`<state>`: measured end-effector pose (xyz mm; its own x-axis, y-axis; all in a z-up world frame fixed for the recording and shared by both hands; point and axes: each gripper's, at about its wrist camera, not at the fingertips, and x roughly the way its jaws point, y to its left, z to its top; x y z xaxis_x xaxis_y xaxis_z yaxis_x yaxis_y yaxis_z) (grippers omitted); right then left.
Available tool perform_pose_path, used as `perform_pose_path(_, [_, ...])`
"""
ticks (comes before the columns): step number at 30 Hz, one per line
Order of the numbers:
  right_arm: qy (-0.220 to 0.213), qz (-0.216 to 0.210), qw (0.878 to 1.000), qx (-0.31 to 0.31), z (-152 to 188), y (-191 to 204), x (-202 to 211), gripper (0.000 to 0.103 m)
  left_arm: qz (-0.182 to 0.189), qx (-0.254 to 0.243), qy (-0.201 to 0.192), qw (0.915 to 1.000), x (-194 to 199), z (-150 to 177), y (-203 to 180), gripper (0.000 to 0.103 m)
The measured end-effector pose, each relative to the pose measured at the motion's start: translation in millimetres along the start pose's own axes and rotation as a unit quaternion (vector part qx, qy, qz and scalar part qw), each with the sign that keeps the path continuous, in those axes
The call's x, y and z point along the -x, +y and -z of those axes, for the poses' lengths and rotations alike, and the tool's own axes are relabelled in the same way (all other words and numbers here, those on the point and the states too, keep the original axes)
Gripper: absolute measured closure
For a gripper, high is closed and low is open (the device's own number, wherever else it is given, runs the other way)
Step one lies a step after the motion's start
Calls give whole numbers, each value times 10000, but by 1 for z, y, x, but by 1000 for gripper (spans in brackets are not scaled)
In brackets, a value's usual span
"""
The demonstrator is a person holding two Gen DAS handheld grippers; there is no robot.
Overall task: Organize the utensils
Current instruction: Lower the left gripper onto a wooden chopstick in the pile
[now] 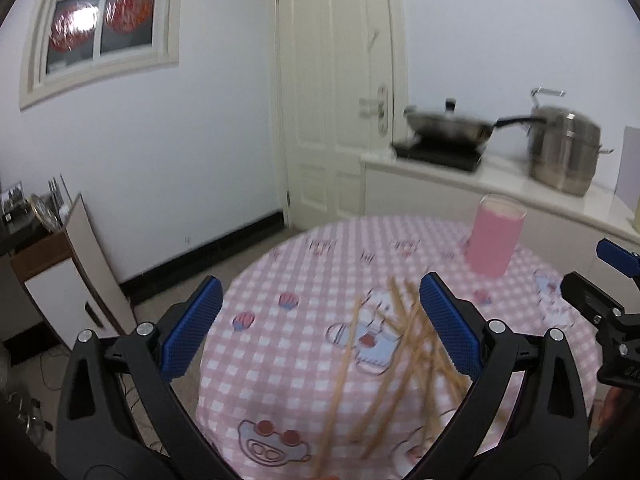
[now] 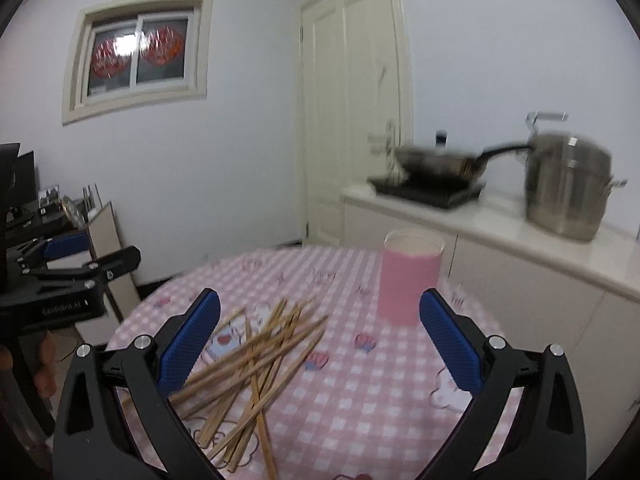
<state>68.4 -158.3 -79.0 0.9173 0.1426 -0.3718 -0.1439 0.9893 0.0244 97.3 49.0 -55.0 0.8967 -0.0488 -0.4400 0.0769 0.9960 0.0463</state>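
Several wooden chopsticks (image 2: 260,364) lie in a loose crossed pile on the pink checked tablecloth (image 2: 360,400); they also show in the left wrist view (image 1: 396,352). A pink cylindrical holder (image 2: 410,278) stands upright beyond them, also in the left wrist view (image 1: 494,236). My left gripper (image 1: 320,328) is open and empty above the table, the pile near its right finger. My right gripper (image 2: 320,336) is open and empty above the pile, the holder near its right finger. Each gripper shows at the edge of the other's view: the right one (image 1: 600,308) and the left one (image 2: 80,276).
A white counter (image 2: 500,236) behind the table carries a black cooktop with a wok (image 2: 436,164) and a steel pot (image 2: 568,192). A cream door (image 2: 352,100) is at the back. A low cabinet (image 1: 68,276) stands left by the wall.
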Motion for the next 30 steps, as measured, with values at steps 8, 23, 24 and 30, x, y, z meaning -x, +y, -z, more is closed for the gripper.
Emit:
perform_pose_path(8, [969, 95, 9950, -243, 14, -6, -55, 7, 395, -11, 1120, 9929, -69, 14, 11, 6])
perform_pose_path(23, [1941, -184, 9789, -612, 33, -19, -116, 11, 315, -656, 2156, 9738, -156, 39, -18, 47])
perform_pose_path(24, [2007, -198, 9776, -599, 33, -18, -119, 12, 341, -704, 2194, 9725, -160, 40, -19, 47])
perform_pose_path(30, [2428, -259, 9683, -527, 39, -14, -138, 30, 477, -823, 2213, 9706, -166, 41, -27, 63])
